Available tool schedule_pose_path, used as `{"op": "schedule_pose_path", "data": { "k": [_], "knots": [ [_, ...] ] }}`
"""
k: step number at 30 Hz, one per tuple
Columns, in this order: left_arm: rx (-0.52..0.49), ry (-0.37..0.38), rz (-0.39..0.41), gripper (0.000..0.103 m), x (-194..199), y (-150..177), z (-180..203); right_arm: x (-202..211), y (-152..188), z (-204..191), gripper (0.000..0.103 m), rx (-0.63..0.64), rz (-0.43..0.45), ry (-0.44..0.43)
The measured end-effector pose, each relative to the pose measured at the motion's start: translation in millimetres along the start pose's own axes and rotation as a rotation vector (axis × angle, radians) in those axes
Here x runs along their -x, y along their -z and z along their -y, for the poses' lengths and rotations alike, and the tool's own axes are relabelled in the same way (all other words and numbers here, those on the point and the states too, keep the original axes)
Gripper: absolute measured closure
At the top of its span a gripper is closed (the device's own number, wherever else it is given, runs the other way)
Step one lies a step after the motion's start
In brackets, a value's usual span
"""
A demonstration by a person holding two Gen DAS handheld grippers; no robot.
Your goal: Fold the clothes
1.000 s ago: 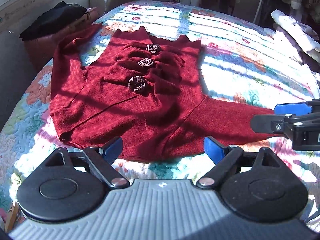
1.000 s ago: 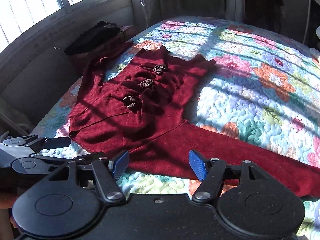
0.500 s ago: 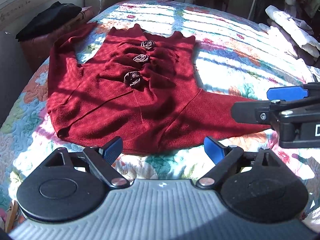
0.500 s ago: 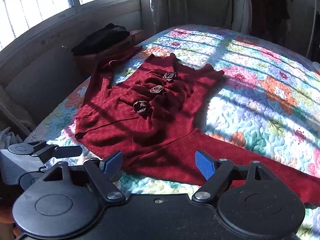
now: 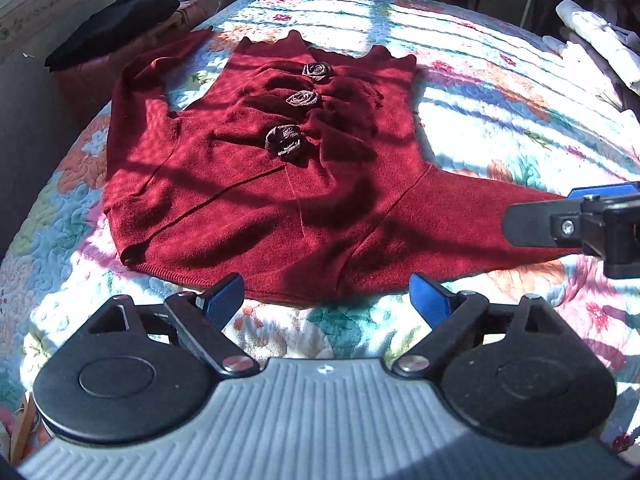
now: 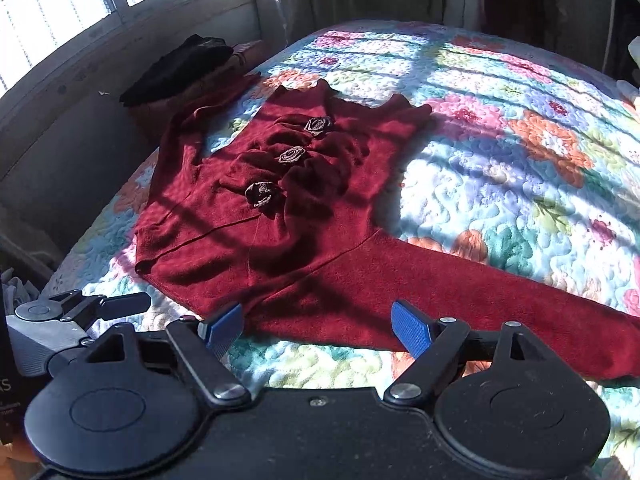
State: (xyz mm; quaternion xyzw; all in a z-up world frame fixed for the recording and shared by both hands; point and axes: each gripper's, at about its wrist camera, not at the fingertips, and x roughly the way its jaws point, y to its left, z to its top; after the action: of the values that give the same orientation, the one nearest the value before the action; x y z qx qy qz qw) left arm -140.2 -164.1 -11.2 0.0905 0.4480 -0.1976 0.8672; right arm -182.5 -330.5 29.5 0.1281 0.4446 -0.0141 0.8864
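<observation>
Red sweater point(image 5: 256, 200) lies flat on sunlit floral quilt point(image 6: 500, 184) below window point(image 6: 80, 4); both grippers' fingers spread, empty.

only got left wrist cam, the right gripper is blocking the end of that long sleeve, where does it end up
Observer: The sleeve runs on flat across the quilt, and its cuff lies near the right edge of the right wrist view.
Operator: is the right gripper clamped on it
Observer: No. The right gripper is open. The sleeve shows in the wide gap between its blue pads, and nothing is pinched.
</observation>
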Motion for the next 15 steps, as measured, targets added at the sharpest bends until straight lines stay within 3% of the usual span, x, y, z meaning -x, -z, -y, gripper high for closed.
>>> {"op": "schedule_pose_path", "data": {
  "k": [10, 15],
  "knots": [
    [0.005, -0.022, 0.016, 0.011, 4, 1, 1, -3, 1, -2, 0.018, 0.003, -0.019, 0.011],
    [-0.017, -0.131, 0.057, 0.005, 10, -1, 2, -1, 2, -3, 0.018, 0.019, -0.018, 0.02]
  ]
}}
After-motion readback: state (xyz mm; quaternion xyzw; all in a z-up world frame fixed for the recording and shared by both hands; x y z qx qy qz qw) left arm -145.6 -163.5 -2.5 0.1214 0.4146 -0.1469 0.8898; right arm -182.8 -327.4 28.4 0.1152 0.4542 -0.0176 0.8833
